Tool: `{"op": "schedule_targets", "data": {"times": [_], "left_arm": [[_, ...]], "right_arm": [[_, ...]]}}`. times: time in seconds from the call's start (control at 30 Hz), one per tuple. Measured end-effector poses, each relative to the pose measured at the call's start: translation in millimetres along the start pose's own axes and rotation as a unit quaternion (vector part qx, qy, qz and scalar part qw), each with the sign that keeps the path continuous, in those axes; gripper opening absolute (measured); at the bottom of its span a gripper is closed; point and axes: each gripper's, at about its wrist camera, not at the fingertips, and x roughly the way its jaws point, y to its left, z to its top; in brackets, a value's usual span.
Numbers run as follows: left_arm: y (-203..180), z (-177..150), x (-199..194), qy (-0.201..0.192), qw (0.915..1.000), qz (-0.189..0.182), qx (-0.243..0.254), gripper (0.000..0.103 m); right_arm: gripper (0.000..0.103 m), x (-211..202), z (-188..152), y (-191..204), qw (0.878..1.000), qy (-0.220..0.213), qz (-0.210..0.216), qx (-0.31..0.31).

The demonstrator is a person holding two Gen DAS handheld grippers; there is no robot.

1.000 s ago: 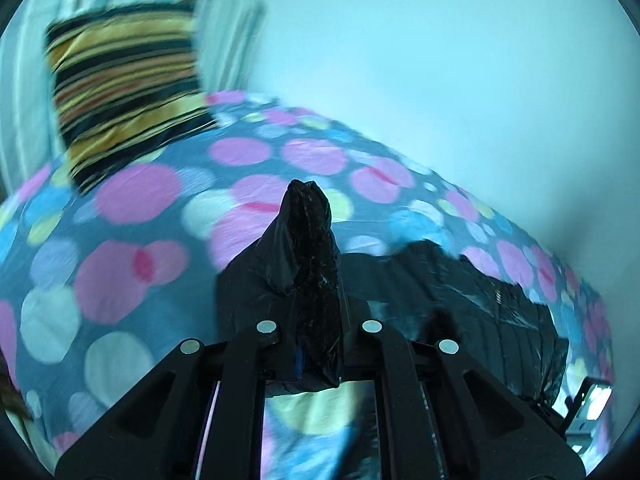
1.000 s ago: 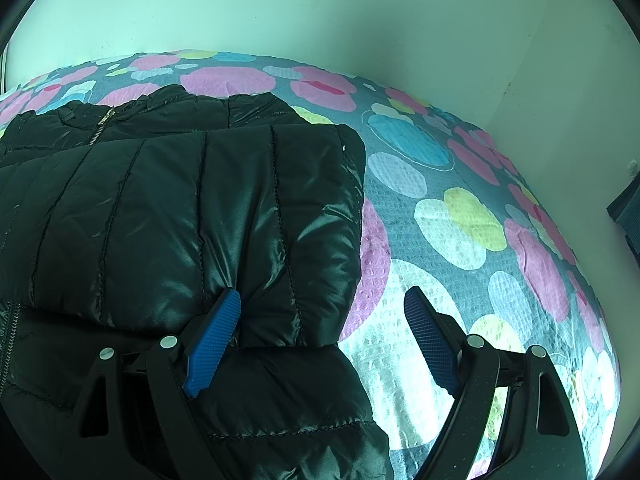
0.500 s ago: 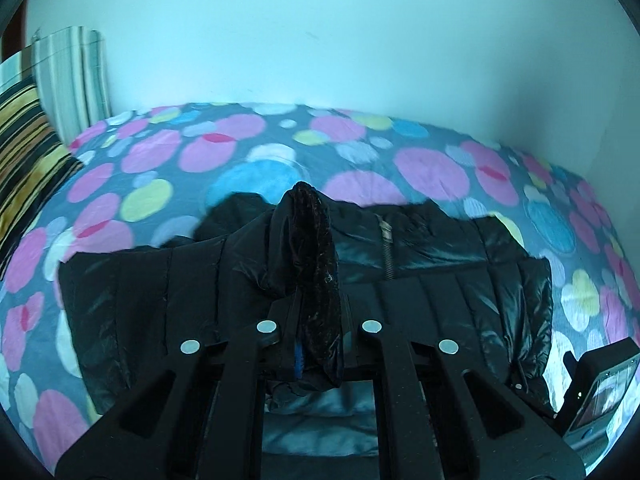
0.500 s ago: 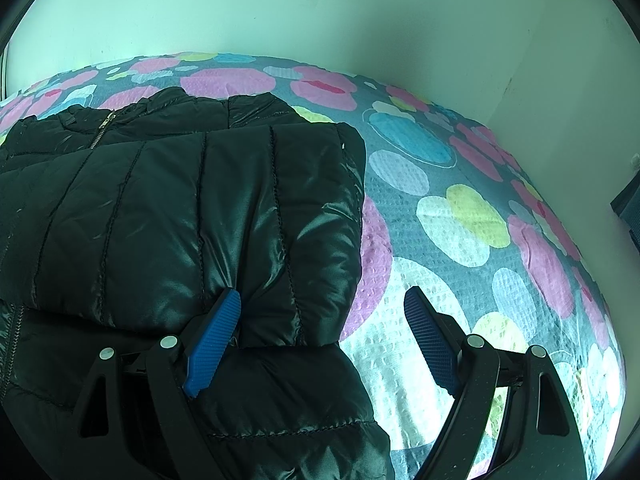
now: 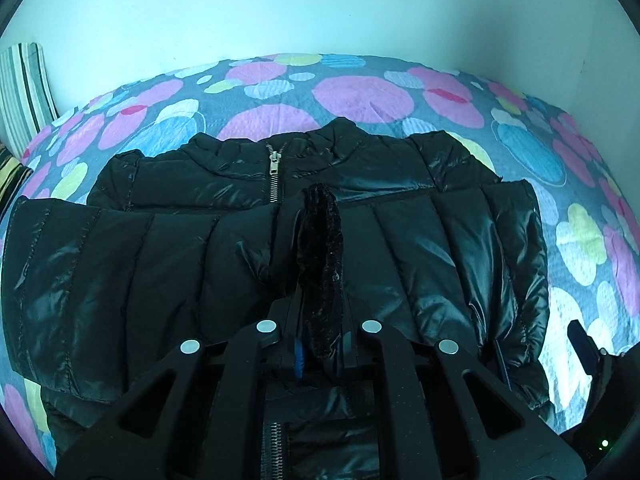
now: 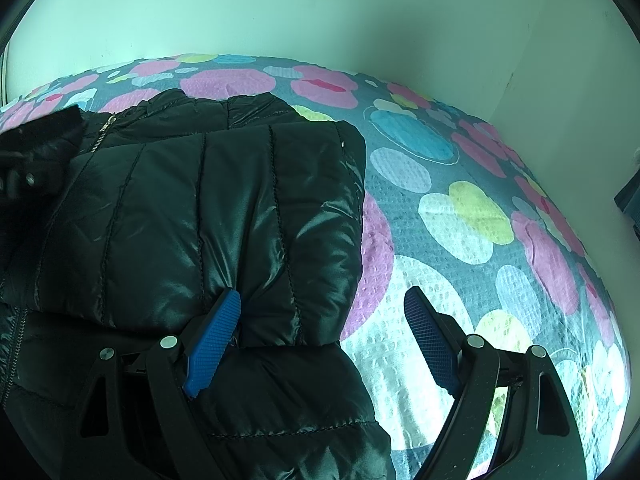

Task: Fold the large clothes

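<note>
Jacket [image 5: 168,264] lies on polka-dot bedspread [image 5: 360,92] by pale wall [image 5: 320,8]; left tongs [image 5: 320,264] pinch its cuff, right tongs [image 6: 324,320] apart.

Glossy black quilted jacket [image 5: 440,248]; grey bedspread [image 5: 360,92], pink-blue-yellow dots

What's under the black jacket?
The dotted bedspread lies under the jacket and shows all around it. The folded sleeve lies on the jacket's front. The bedspread beneath the jacket is covered, so anything else there is hidden.

Right claw [image 6: 322,320]: black frame, silver screws, blue ribbed pads [image 6: 214,344].
</note>
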Motion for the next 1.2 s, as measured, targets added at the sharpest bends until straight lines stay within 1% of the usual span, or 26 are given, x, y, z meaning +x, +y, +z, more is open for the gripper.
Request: {"op": "schedule_targets", "data": {"times": [0.27,0.37,0.43,0.47,0.5,0.53,0.57,0.63,0.67,0.73,0.77,0.8,0.83,0.97,1.03,1.1,1.13,1.2], "left_arm": [[-3.2,-2.4,1.4,-0.003,1.0000,0.001,0.007,0.011],[-3.8,-1.6,-3.1,-0.007,1.0000,0.003,0.004,0.015],[-4.5,-1.7,-8.5,-0.012,0.9999,0.002,0.003,0.028],[-4.8,-2.2,-13.4,-0.016,0.9998,0.004,0.005,0.033],[-4.5,-3.1,-19.6,-0.022,0.9997,0.010,0.008,0.045],[-3.5,-3.7,-25.0,-0.027,0.9995,0.014,0.010,0.054],[-0.2,-4.8,-35.1,-0.036,0.9992,0.014,0.011,0.056],[11.1,-7.6,-56.9,-0.050,0.9986,0.014,0.009,0.066],[16.3,-8.8,-65.8,-0.056,0.9983,0.015,0.008,0.069],[33.7,-14.8,-87.3,-0.079,0.9965,0.026,0.005,0.076],[49.9,-19.9,-100.3,-0.094,0.9946,0.045,0.002,0.078],[59.9,-22.4,-106.1,-0.099,0.9935,0.057,-0.001,0.081],[78.2,-27.4,-112.6,-0.102,0.9917,0.078,-0.006,0.081],[137.9,-39.8,-117.4,-0.092,0.9854,0.141,-0.024,0.081],[174.9,-49.2,-117.4,-0.085,0.9800,0.173,-0.050,0.081],[199.4,-57.6,-119.1,-0.084,0.9757,0.190,-0.070,0.081],[215.2,-61.5,-118.3,-0.083,0.9723,0.202,-0.082,0.081],[232.4,-64.6,-115.1,-0.079,0.9689,0.215,-0.094,0.082]], "right_arm": [[0.082,-0.3,-0.5,-0.5,1.000,-0.001,-0.001,-0.001],[0.082,0.1,-0.2,-0.5,1.000,-0.001,-0.001,-0.001],[0.082,0.1,-0.5,-0.5,1.000,-0.001,-0.001,-0.001],[0.082,-0.3,-0.8,-0.4,1.000,-0.001,-0.001,-0.001],[0.082,-0.1,-0.7,-0.4,1.000,-0.001,-0.001,-0.001],[0.082,-0.4,-0.8,-0.4,1.000,-0.002,-0.001,-0.001],[0.083,-0.3,-0.8,-0.4,1.000,-0.002,-0.002,-0.001],[0.083,-0.2,-0.4,-1.2,1.000,-0.002,-0.005,-0.002],[0.083,-0.6,-0.7,-2.1,1.000,-0.002,-0.005,-0.002],[0.083,-0.8,-0.3,-3.8,1.000,-0.003,-0.003,0.000],[0.083,-0.7,0.3,-5.1,1.000,-0.003,-0.003,0.001],[0.083,-1.1,0.8,-5.3,1.000,-0.003,-0.003,0.000],[0.083,-1.7,0.9,-5.4,1.000,-0.004,-0.003,0.000],[0.083,-4.1,2.2,-8.4,1.000,-0.007,-0.001,0.001],[0.083,-9.2,2.8,-8.5,1.000,-0.008,0.000,0.000],[0.083,-19.4,5.5,-12.4,1.000,-0.014,-0.001,0.003],[0.083,-27.4,7.7,-15.6,1.000,-0.019,0.002,0.007],[0.083,-43.0,12.6,-17.9,0.999,-0.031,0.015,0.014]]}}
